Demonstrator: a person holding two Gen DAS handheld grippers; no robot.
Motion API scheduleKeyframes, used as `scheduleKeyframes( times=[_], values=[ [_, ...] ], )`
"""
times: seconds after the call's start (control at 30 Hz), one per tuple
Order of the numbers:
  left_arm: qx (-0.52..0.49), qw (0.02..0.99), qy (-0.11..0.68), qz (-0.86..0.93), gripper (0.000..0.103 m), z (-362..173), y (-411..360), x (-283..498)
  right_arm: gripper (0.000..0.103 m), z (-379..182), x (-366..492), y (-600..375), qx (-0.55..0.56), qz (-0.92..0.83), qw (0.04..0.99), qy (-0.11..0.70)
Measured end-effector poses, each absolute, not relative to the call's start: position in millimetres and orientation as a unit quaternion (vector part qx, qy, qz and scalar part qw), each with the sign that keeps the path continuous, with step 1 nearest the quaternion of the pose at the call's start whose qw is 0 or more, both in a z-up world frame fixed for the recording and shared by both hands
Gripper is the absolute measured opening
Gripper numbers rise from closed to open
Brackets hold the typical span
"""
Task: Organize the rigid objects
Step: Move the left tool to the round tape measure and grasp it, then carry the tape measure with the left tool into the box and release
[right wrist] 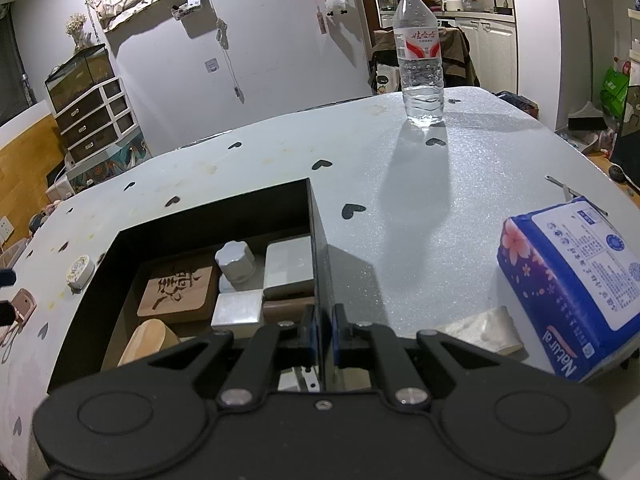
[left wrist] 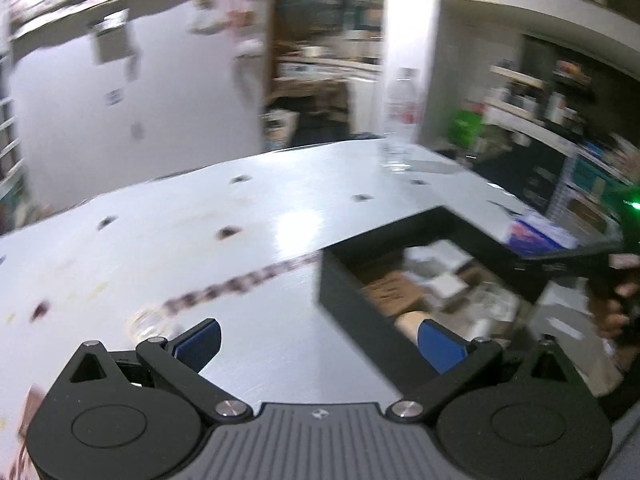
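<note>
My right tool (right wrist: 322,334) is clamped on the black box's (right wrist: 224,204) wall, steadying it; my left tool (left wrist: 316,340) hangs spread, empty. Next, it must reach the round tin (right wrist: 80,270) on the counter (right wrist: 400,184).

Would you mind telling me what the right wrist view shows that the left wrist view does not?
Only the right wrist view: the right hand-held gripper shut on the black box's wall, a round tin left of the box, a carved wooden coaster inside.
Only the left wrist view: the open left hand-held gripper.
Both: the box, water bottle, blue tissue pack.
</note>
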State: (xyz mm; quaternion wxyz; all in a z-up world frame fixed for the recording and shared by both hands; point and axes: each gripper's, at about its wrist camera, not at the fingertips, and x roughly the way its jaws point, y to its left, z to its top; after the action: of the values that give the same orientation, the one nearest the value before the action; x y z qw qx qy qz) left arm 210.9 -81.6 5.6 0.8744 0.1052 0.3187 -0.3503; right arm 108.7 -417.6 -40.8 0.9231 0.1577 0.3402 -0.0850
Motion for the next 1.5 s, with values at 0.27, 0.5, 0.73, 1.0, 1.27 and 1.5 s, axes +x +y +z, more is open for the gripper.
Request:
scheduleKeyframes(
  times=[0.27, 0.5, 0.73, 1.0, 1.27, 1.5],
  values=[
    [0.053, 0.917, 0.336, -0.209, 0.103, -12.8, -44.3, 224.8, 0.008, -40.9, 108.7, -418.0, 0.158, -0.085, 0.923, 0.34],
    [0.031, 0.931, 0.335, -0.145, 0.103, -34.0, -31.8, 237.3, 0.008, -41.0, 108.5, -417.8, 0.159, -0.085, 0.923, 0.34],
    [0.03, 0.926, 0.359, -0.114, 0.103, -56.9, -43.8, 259.8, 0.008, -41.1, 108.6, -418.1, 0.159, -0.085, 0.923, 0.34],
    [0.048, 0.923, 0.375, -0.066, 0.103, -71.1, -68.2, 288.2, 0.008, -41.0, 108.5, -417.7, 0.16, -0.084, 0.923, 0.34],
    [0.02, 0.935, 0.35, -0.053, 0.074, -74.6, -70.1, 311.8, 0.008, -41.4, 108.6, -417.4, 0.16, -0.084, 0.923, 0.34],
    [0.041, 0.943, 0.326, -0.058, 0.053, -77.8, -77.1, 311.9, 0.008, -41.3, 108.6, -418.0, 0.16, -0.084, 0.923, 0.34]
  ],
)
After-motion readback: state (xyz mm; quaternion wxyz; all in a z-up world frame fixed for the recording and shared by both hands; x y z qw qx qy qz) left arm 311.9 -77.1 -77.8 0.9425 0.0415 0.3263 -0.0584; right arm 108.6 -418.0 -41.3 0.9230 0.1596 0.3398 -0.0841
